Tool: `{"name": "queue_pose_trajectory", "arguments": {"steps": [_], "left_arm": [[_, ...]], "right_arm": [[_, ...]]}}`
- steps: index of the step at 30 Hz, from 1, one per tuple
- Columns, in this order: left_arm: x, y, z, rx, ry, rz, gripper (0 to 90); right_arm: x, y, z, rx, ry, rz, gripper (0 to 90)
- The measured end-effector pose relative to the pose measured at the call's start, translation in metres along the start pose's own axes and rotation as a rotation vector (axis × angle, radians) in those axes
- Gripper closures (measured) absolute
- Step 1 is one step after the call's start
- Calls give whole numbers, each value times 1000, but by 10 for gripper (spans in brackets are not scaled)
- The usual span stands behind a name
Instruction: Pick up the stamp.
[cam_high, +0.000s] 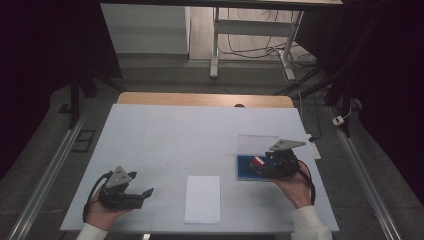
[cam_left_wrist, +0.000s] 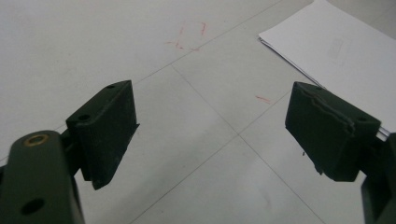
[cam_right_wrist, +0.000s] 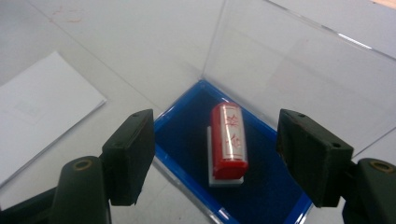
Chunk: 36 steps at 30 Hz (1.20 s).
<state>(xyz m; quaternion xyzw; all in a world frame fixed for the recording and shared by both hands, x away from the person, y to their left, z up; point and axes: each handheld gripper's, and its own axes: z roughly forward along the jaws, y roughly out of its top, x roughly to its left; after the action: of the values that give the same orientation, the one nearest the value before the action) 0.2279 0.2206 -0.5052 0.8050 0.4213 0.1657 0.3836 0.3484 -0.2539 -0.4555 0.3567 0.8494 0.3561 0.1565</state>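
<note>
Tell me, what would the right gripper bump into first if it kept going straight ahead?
Probably the red stamp lying in the blue tray, right between the open jaws of the right gripper; depth is hard to judge.

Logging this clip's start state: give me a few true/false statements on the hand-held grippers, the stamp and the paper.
1. The right hand-held gripper is shut on the red stamp. False: its jaws stand open on either side of it, apart from it.
2. The stamp lies in the blue tray. True.
3. The left hand-held gripper is open and holds nothing. True.
4. The sheet of paper lies inside the tray. False: it lies on the table, between the two grippers.
</note>
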Motion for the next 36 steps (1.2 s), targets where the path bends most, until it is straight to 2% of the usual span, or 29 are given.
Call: {"name": "queue_pose_trajectory", "arguments": {"steps": [4, 15, 23, 27, 36], "left_arm": [[0, 0, 1, 6, 0, -3, 174], [-1, -1, 2, 12, 2, 1, 174], [0, -2, 3, 15, 3, 3, 174], [0, -3, 1, 12, 5, 2, 174], [0, -3, 1, 9, 6, 3, 174]], "right_arm": [[-3, 1, 3, 8, -11, -6, 325], [-10, 2, 13, 14, 15, -18, 413], [-14, 0, 19, 35, 34, -1, 460], [-15, -1, 22, 53, 37, 11, 511], [-15, -3, 24, 60, 52, 4, 607]]}}
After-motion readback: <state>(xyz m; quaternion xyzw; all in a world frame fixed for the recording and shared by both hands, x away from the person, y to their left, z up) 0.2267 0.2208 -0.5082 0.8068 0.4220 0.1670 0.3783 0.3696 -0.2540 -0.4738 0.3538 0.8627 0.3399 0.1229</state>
